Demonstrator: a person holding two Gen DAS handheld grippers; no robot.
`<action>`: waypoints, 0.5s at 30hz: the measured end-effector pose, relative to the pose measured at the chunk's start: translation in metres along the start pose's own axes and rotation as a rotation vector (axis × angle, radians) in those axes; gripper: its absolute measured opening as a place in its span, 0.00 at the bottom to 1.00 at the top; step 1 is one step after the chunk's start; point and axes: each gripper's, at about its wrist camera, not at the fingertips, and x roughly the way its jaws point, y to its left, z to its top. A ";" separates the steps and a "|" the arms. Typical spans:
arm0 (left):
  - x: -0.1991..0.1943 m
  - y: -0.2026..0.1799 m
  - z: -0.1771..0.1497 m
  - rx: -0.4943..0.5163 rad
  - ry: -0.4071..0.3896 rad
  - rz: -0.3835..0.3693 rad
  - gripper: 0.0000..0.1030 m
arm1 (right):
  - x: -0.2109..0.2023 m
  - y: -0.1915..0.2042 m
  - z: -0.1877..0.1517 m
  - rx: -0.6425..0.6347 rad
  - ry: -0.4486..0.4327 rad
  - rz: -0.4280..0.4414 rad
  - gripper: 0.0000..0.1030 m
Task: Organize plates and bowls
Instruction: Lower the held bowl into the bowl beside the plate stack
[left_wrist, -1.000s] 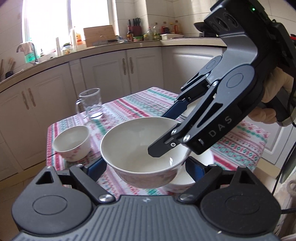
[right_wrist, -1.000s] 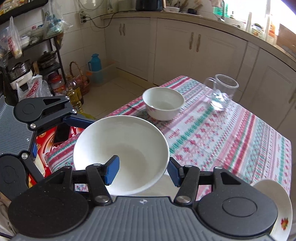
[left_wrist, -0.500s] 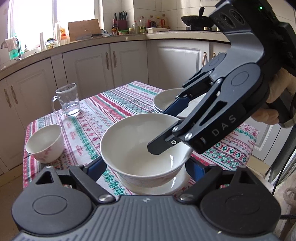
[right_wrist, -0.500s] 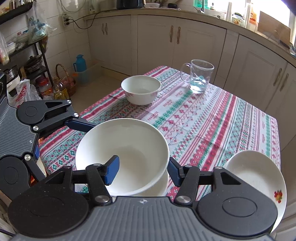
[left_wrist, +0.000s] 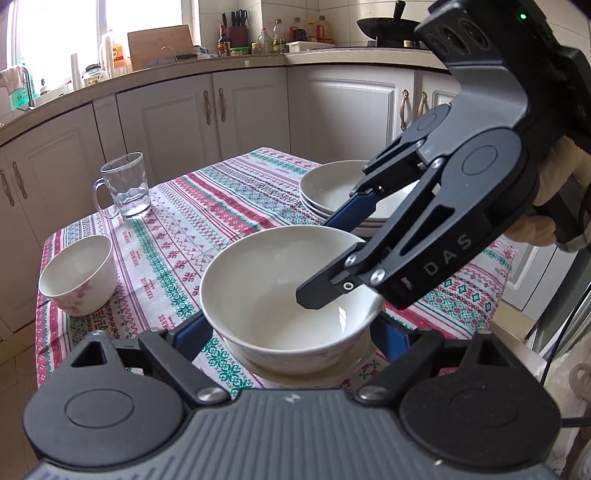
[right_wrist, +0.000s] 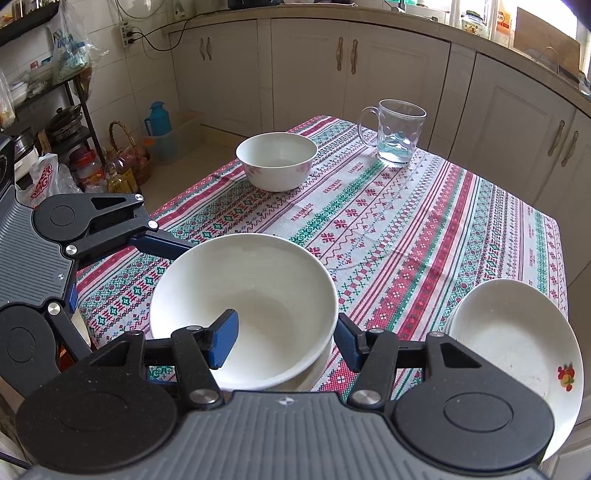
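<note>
A large white bowl (left_wrist: 280, 291) rests on a white plate (left_wrist: 354, 363) at the table's near edge; the bowl also shows in the right wrist view (right_wrist: 243, 306). My left gripper (left_wrist: 291, 332) is open, its fingers on either side of the bowl's base. My right gripper (right_wrist: 284, 338) is open too, one finger inside the bowl, the other outside its rim. A smaller white bowl (left_wrist: 75, 275) with pink flowers stands at the table's left (right_wrist: 277, 160). A stack of white plates (left_wrist: 332, 192) sits at the right (right_wrist: 517, 343).
A glass mug (left_wrist: 125, 186) holding a little water stands at the far side of the patterned tablecloth (right_wrist: 406, 236). White kitchen cabinets (left_wrist: 240, 114) surround the table. Bottles and a basket (right_wrist: 122, 155) stand on the floor to the left.
The large bowl has come down from above the table onto the white plate. Both grippers moved with it towards the table's near edge.
</note>
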 end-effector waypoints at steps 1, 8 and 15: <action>0.000 0.000 0.000 0.000 0.002 -0.001 0.89 | 0.000 0.000 0.000 0.000 0.002 0.000 0.60; 0.004 0.001 0.000 0.003 0.007 -0.005 0.89 | 0.002 -0.001 -0.002 -0.001 0.007 -0.002 0.60; 0.005 0.001 0.001 -0.003 0.007 -0.011 0.89 | 0.004 -0.001 -0.003 -0.002 0.013 -0.003 0.60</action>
